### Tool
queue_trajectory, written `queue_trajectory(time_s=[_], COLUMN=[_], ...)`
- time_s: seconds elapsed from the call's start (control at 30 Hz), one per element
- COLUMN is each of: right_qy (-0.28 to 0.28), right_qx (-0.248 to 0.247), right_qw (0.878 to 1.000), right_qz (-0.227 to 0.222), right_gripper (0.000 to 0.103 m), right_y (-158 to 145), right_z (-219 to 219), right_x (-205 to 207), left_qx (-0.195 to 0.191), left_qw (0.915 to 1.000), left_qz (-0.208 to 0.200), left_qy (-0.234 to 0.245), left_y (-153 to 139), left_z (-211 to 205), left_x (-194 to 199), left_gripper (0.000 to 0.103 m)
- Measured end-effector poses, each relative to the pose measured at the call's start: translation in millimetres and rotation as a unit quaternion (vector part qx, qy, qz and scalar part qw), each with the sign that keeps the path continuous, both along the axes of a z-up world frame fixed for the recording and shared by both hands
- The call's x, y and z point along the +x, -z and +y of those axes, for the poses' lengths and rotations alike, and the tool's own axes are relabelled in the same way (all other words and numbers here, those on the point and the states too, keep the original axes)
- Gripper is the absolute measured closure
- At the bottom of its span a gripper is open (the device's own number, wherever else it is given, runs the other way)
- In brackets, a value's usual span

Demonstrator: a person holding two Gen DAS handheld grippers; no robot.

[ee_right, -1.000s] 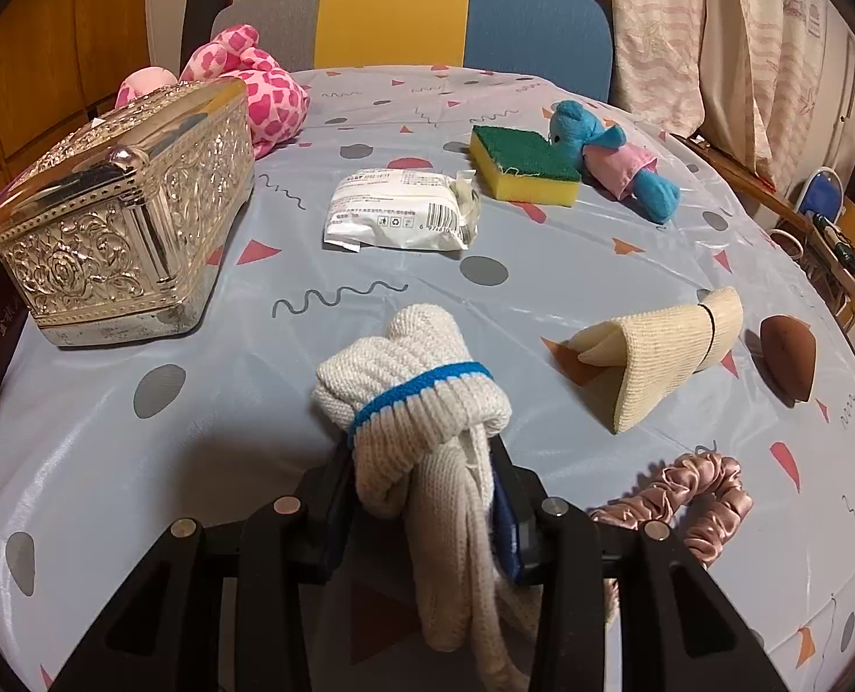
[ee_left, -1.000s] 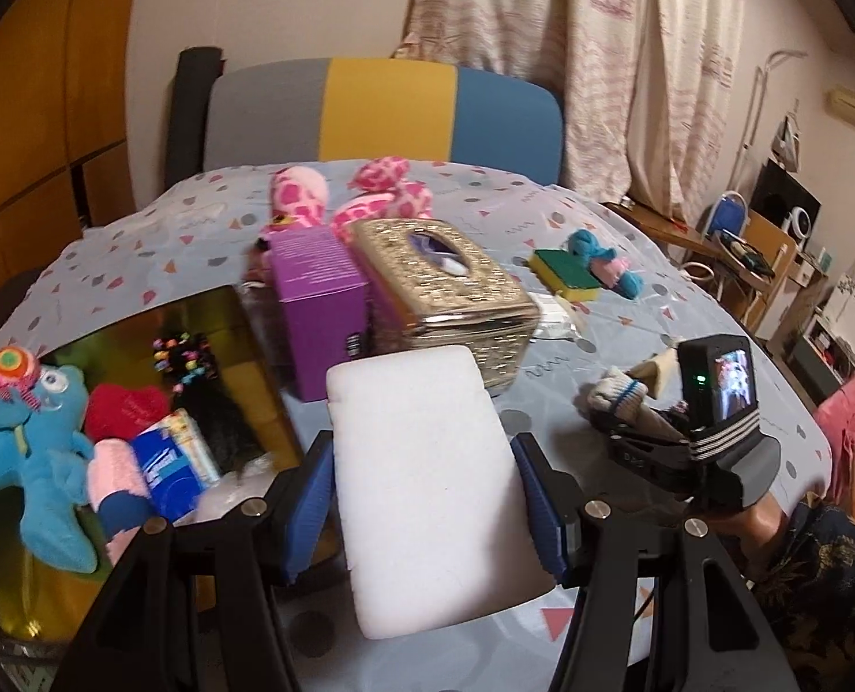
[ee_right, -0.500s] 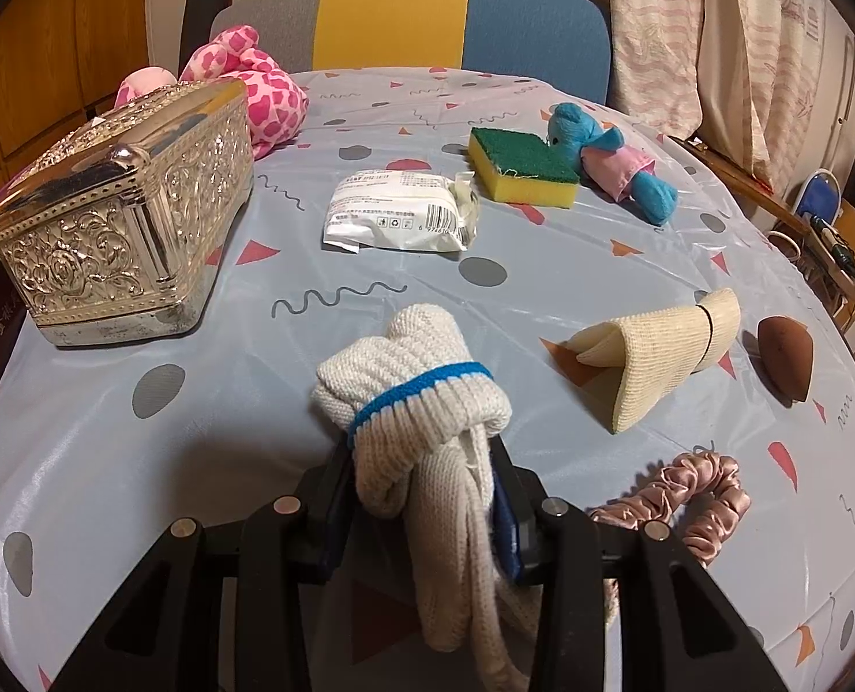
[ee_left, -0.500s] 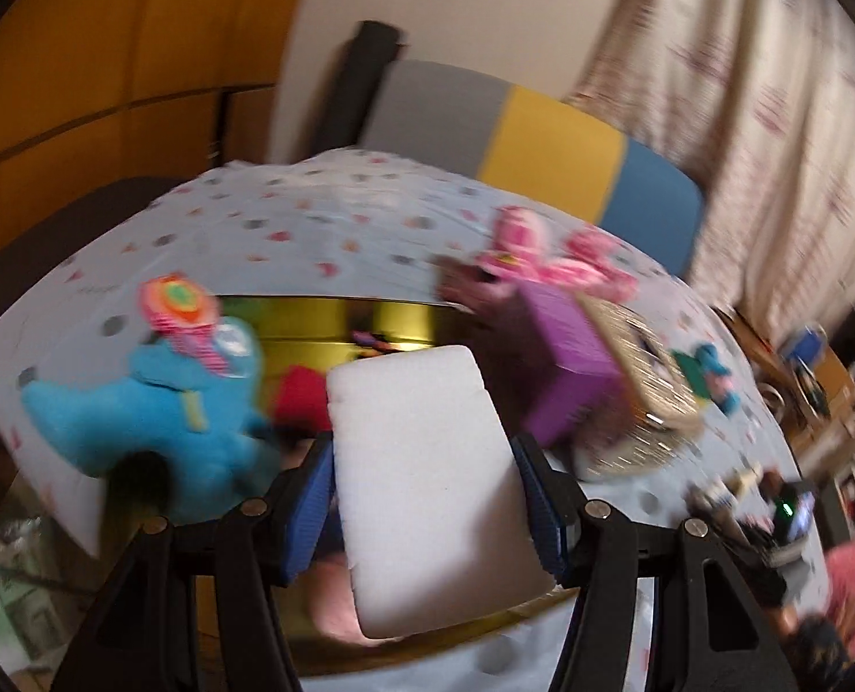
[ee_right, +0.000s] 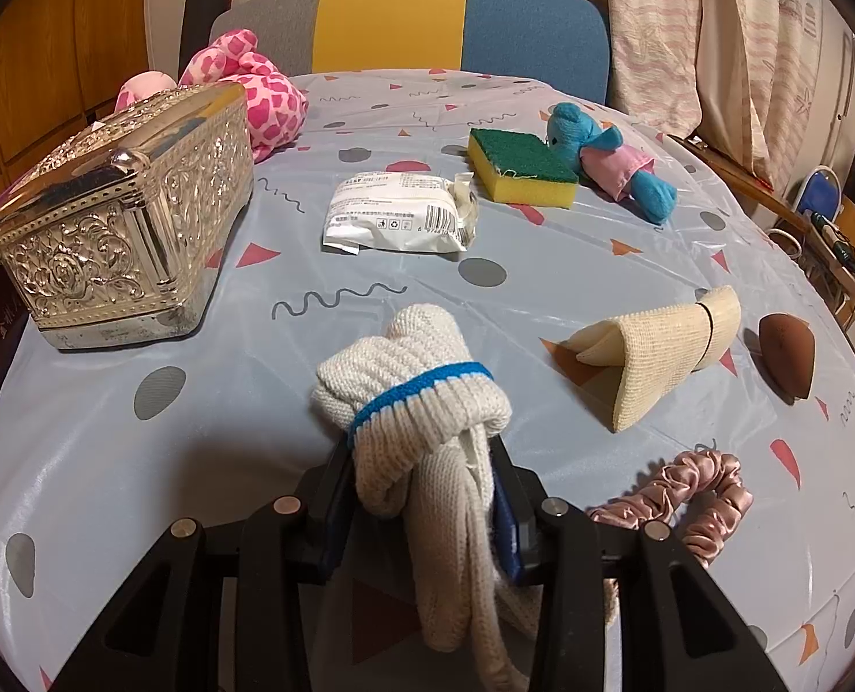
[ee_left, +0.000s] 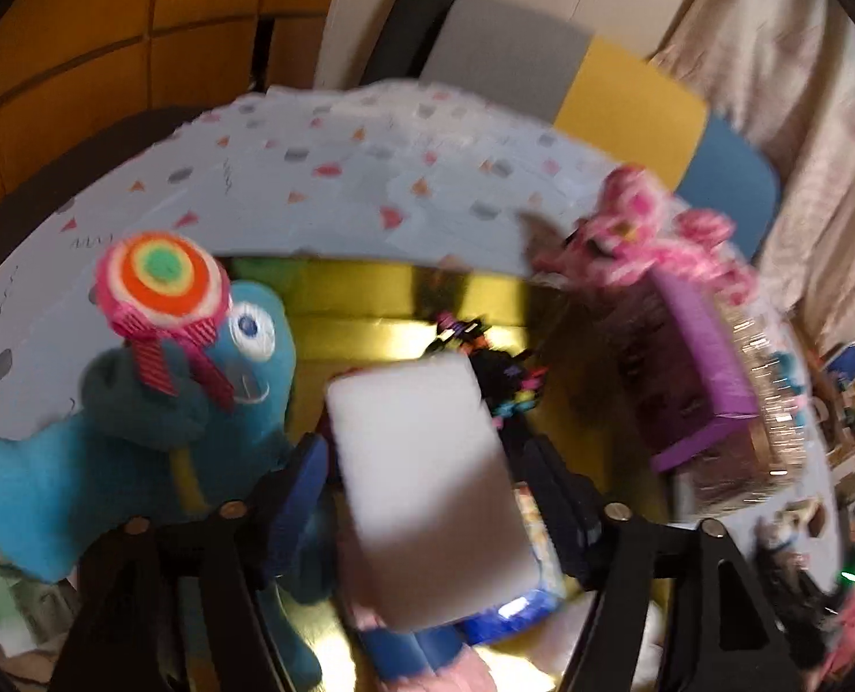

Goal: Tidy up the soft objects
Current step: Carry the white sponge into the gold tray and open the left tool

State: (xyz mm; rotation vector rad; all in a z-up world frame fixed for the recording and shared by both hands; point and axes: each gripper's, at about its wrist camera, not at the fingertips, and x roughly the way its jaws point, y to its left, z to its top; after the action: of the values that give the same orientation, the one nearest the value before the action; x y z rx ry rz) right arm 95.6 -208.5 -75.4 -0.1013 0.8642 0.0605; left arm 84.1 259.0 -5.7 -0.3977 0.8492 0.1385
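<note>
My left gripper (ee_left: 427, 496) is shut on a white foam sponge (ee_left: 427, 478) and holds it above a shiny gold tray (ee_left: 370, 311). In the tray lie a blue plush toy (ee_left: 156, 421) with a striped lollipop, dark hair clips (ee_left: 485, 357) and a blue packet (ee_left: 514, 611). The view is blurred. My right gripper (ee_right: 422, 496) is shut on a white knitted glove (ee_right: 422, 398) with a blue band, low over the table. On the table ahead lie a green-yellow sponge (ee_right: 520, 167), a small blue plush (ee_right: 606, 155), a beige cloth roll (ee_right: 652, 346), a pink scrunchie (ee_right: 687, 496) and a brown makeup sponge (ee_right: 785, 352).
An ornate silver box (ee_right: 122, 219) stands at the left, with a pink spotted plush (ee_right: 248, 92) behind it. A white wipes packet (ee_right: 398, 219) lies mid-table. A purple box (ee_left: 698, 369) stands by the tray's right side. A multicoloured chair back (ee_right: 404, 23) is behind the table.
My left gripper has swung left with the white sponge, from over the table by the silver box to over the gold tray. The right gripper has stayed still with the glove.
</note>
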Motion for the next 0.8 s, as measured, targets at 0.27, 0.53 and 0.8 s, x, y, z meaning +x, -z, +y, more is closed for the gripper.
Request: queue_trajectory(time_s=[0.27, 0.53, 0.8], right_qy=[0.0, 0.002, 0.025], right_qx=[0.001, -0.01, -0.036], right_qw=[1.0, 1.0, 0.999], right_qz=[0.0, 0.0, 0.006], right_gripper=[0.063, 0.063, 0.064], right_y=[0, 0, -3], right_z=[0, 2, 13], right_x=[0, 0, 0], left_qx=[0.042, 0.088, 0.094], left_qw=[0.9983, 0.9953, 0.9951], left_qz=[0.034, -0.014, -0.026], left_qy=[-0.022, -0.038, -0.018], left_y=[21, -8, -14], left_z=[-4, -27, -48], left_x=[8, -38, -72], left_gripper=[0.008, 0.002, 0.002])
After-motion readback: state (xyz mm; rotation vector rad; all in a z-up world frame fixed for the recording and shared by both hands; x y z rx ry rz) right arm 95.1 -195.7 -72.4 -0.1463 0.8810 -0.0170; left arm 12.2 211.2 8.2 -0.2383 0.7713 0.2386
